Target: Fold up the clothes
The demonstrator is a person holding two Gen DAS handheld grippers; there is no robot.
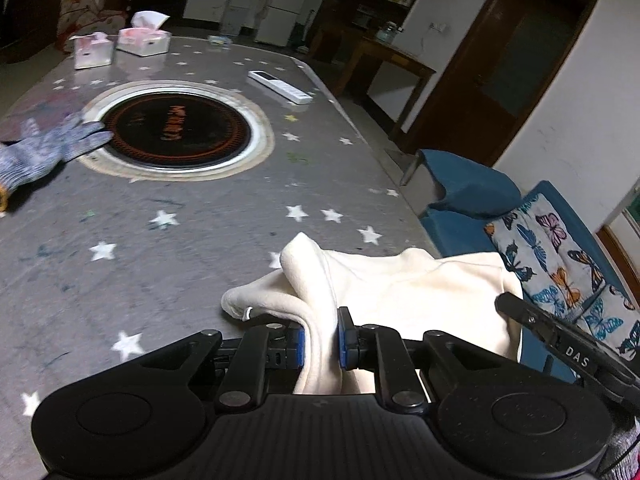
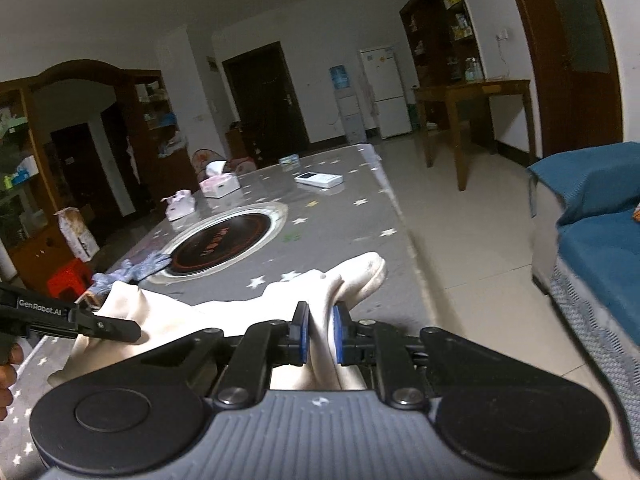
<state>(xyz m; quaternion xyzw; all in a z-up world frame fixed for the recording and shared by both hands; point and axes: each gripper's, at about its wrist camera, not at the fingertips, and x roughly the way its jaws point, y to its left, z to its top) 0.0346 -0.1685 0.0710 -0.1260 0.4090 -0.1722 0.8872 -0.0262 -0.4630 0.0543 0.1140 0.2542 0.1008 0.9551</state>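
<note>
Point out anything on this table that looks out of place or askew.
A grey knit glove lies with its fingers over the rim of the round black burner, which seems an odd spot. The cream garment is bunched, but both grippers hold it for folding.

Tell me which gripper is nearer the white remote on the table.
Right, narrowly. The right gripper and the left gripper both grip the cream garment at the near edge, far from the remote.

A grey star-printed table point(image 1: 192, 264) carries a round black cooktop point(image 1: 178, 132) set into its middle. From the cooktop, a knitted glove point(image 1: 44, 152) lies at nine o'clock touching its rim, two tissue boxes point(image 1: 120, 44) at eleven o'clock, and a white remote point(image 1: 280, 87) at two o'clock. A cream garment point(image 1: 360, 284) rests at five o'clock by the table's edge.
</note>
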